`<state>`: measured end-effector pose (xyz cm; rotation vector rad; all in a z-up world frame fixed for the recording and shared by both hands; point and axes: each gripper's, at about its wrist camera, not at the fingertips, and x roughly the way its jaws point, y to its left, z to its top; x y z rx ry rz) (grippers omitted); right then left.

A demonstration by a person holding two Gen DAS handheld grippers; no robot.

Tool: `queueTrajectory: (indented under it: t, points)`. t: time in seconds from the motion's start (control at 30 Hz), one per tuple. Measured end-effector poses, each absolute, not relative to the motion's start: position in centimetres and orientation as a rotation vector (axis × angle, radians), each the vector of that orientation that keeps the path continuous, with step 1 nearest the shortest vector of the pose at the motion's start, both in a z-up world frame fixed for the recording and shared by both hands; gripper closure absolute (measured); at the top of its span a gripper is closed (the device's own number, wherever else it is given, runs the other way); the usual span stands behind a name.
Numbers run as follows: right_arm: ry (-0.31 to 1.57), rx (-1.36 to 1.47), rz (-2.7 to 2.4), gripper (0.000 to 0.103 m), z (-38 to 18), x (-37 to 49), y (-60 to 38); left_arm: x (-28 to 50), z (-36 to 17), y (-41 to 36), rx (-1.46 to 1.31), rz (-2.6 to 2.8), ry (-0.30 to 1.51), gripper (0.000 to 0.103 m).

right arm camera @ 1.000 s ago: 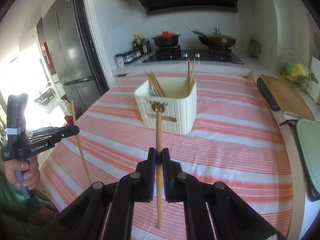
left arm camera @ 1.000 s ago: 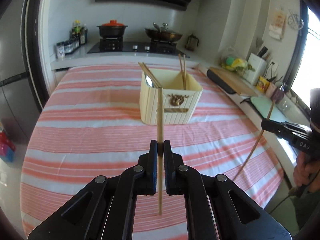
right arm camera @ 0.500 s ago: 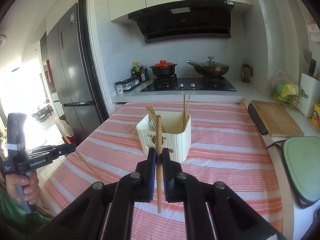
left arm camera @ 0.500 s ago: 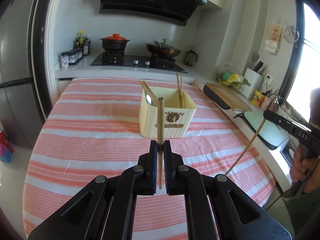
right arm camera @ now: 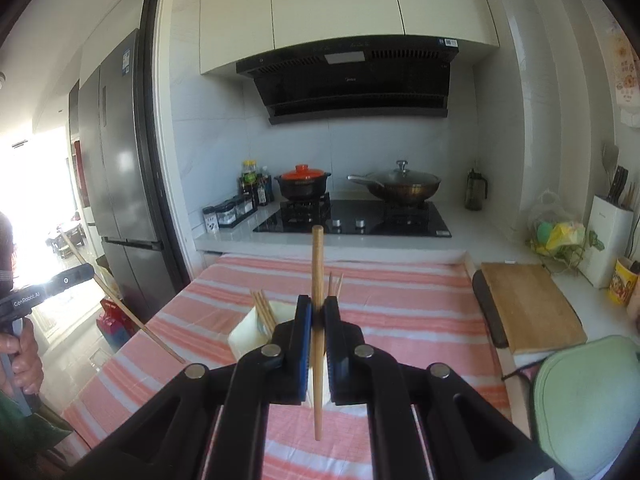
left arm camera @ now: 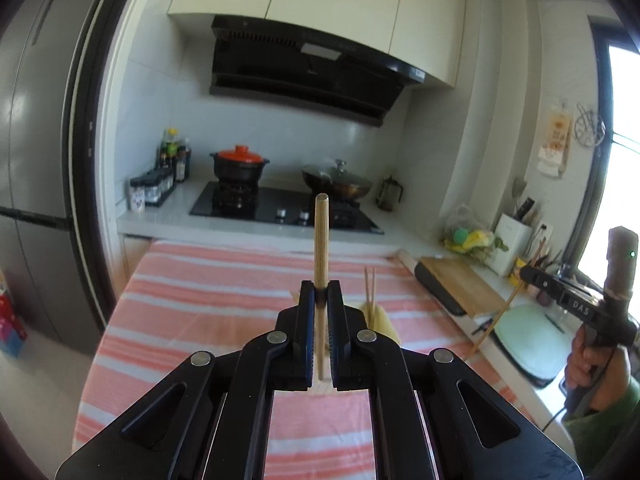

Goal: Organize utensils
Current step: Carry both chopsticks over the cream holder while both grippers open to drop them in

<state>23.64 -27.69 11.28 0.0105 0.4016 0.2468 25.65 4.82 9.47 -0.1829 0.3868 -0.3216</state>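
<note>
My left gripper (left arm camera: 321, 294) is shut on a wooden chopstick (left arm camera: 321, 236) that stands upright between its jaws. My right gripper (right arm camera: 317, 308) is shut on another wooden chopstick (right arm camera: 317, 272), also upright. The cream utensil holder (right arm camera: 250, 334) stands on the striped table and is mostly hidden behind the jaws in both views; only a corner (left arm camera: 380, 318) shows in the left wrist view. Several chopsticks (right arm camera: 262, 308) lean in its left compartment and two (left arm camera: 370, 286) stand in its right one. Each gripper with its chopstick shows in the other's view, the right one (left arm camera: 532, 276) and the left one (right arm camera: 86, 274).
The table has a pink striped cloth (right arm camera: 400, 304). A stove with a red-lidded pot (right arm camera: 304, 184) and a wok (right arm camera: 400, 188) is behind. A wooden cutting board (right arm camera: 528, 308) and a green mat (right arm camera: 588, 392) lie on the right counter. A fridge (right arm camera: 116, 184) stands left.
Both grippers have risen and tilted up with their chopsticks. The holder has dropped low in both views, behind the jaws, and more of the hood and cabinets shows.
</note>
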Motion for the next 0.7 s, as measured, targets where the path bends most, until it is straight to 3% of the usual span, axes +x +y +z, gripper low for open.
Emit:
queueTrajectory:
  t: [0.13, 0.33, 0.63, 0.7]
  points:
    - [0.325, 0.016, 0.257, 0.096, 13.6, 26.9, -26.8, 30.7, 10.1, 3.2, -0.191, -0.299, 0.367, 0.099]
    - [0.310, -0.013, 0.308, 0.096, 12.9, 32.3, -24.3, 37.9, 6.5, 0.0, -0.174, -0.301, 0.514, 0.099]
    - [0.657, -0.043, 0.361, 0.096, 3.1, 42.2, -20.6, 43.3, -1.3, -3.5, -0.074, -0.306, 0.782, 0.098]
    - [0.711, -0.046, 0.361, 0.094, 1.1, 43.7, -20.0, 43.3, -2.1, -3.9, -0.041, -0.275, 0.785, 0.084]
